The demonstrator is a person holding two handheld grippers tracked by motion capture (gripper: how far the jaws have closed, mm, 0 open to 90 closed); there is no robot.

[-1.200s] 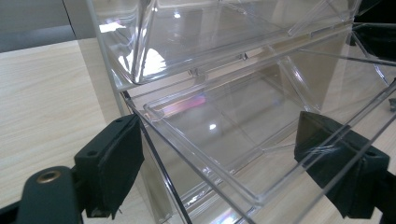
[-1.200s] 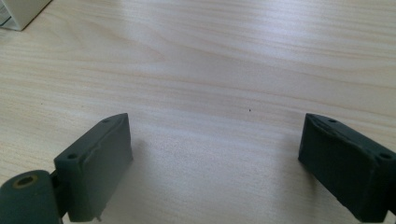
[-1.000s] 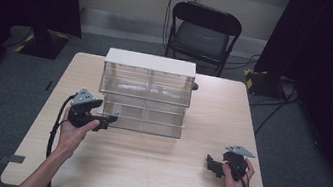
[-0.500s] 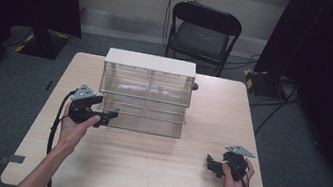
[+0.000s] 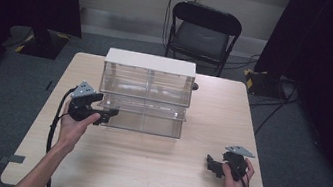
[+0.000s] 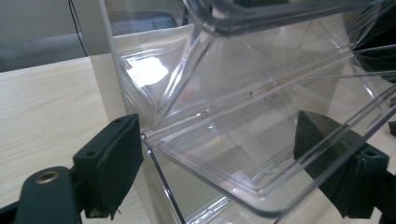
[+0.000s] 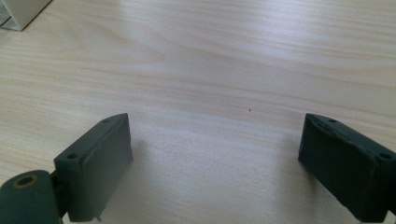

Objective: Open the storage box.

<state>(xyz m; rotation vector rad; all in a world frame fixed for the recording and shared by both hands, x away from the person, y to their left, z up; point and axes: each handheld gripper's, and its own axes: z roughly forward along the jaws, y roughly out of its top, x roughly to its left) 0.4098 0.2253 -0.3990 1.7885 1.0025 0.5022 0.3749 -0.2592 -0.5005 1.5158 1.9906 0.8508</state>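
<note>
Centre of the high view: the clear drawer cabinet stands on the table, its lower drawer pulled forward. At centre left I hold the left gripper at that drawer's left front corner; in the left gripper view its jaws stand spread on either side of the drawer's clear rim, not clamped. At lower right, my right gripper rests released on bare wood, well apart from the cabinet.

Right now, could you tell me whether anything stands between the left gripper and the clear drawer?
Nothing visible does. The left gripper is already at the clear drawer, its open jaws on either side of the pulled-out front corner. The right gripper rests open, apart, on the table.
</note>
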